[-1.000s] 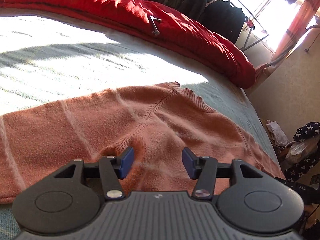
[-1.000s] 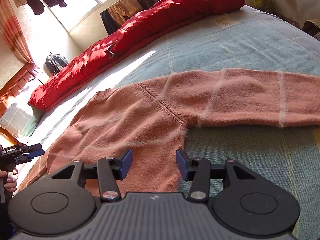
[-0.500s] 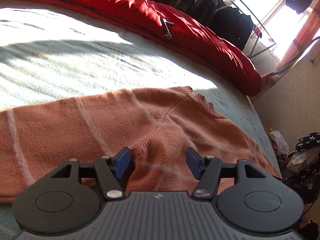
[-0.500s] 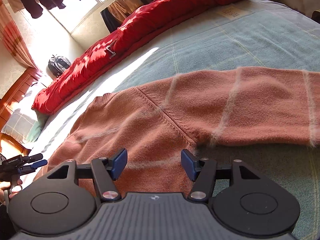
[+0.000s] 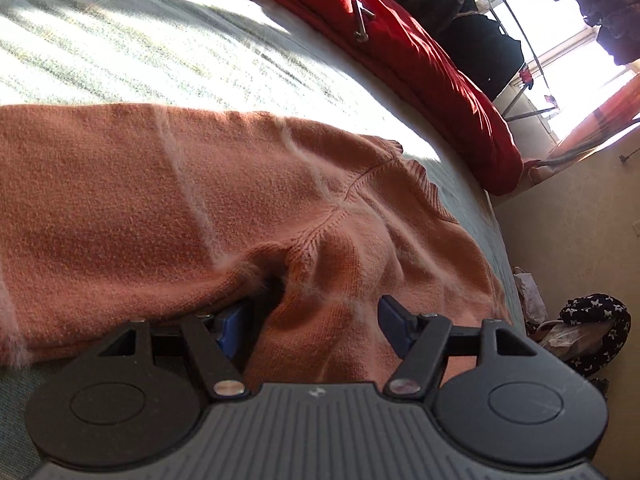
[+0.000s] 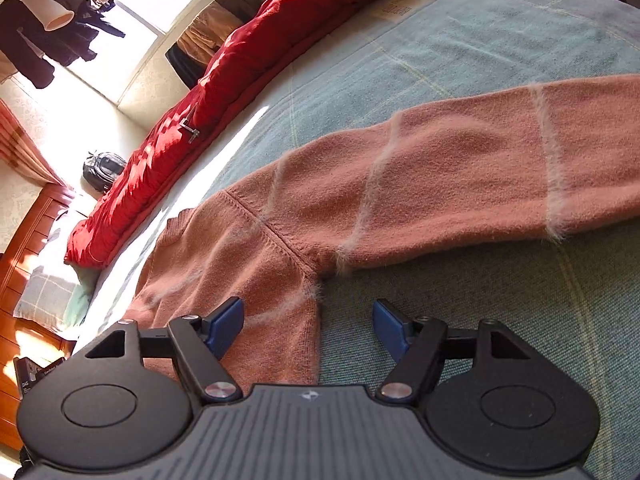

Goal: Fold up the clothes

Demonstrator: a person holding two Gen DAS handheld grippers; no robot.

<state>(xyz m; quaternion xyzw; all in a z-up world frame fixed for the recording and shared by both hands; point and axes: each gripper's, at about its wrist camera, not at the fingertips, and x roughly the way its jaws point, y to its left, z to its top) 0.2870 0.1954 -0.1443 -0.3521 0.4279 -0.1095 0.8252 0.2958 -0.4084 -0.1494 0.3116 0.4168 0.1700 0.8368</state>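
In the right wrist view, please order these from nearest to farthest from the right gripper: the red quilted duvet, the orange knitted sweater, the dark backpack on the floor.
From the right gripper:
1. Orange knitted sweater, directly ahead.
2. Red quilted duvet, along the far bed edge.
3. Dark backpack, on the floor, far left.

The left tool (image 5: 318, 328) has a black body with a ribbed grey plate in the middle, carrying a small pale mark near its front edge; on each side sits a round black housing with a raised disc; two black link arms, each pinned by a silver screw, lead forward to blue finger pads (image 5: 394, 330); triangular cut-outs show in the outer brackets; the right tool (image 6: 308, 326) looks alike, with the same blue pads (image 6: 224, 324), silver screws and ribbed plate
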